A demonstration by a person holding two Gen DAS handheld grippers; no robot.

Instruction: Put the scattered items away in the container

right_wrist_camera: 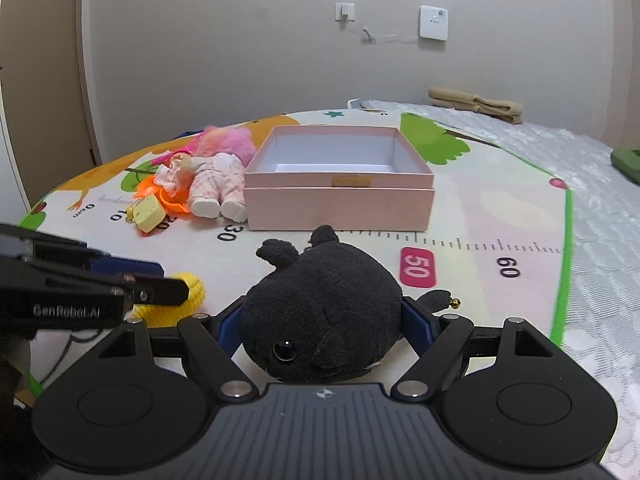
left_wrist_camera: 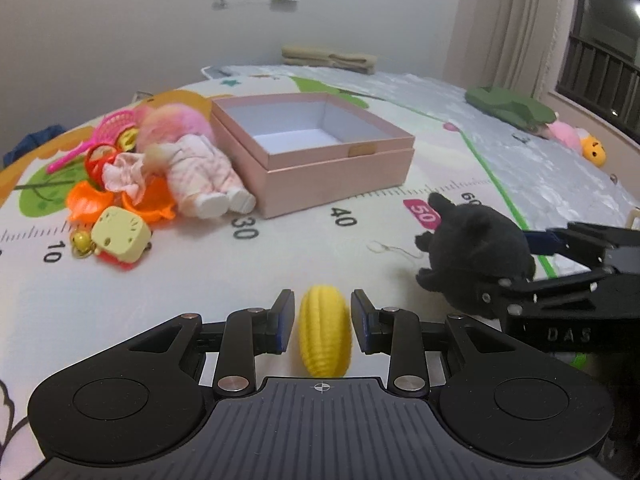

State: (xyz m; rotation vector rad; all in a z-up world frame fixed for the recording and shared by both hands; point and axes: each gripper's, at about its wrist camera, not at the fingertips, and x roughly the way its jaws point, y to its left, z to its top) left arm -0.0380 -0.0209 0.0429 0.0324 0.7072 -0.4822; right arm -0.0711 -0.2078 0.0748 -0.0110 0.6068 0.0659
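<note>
You're in home bedroom: play mat (left_wrist_camera: 360,248), toys, curtain (left_wrist_camera: 516,20), folded blanket (right_wrist_camera: 476,105), wall socket (right_wrist_camera: 345,11).

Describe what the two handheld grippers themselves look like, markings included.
Both are matte black linkage grippers with silver pivot pins, round side discs and a ribbed grey deck bearing a small crosshair mark. Finger pads are blue. The left gripper reads "GenRobot.AI" on its side; the right gripper shows "DAS". No cables, hands or sleeves visible.
</note>
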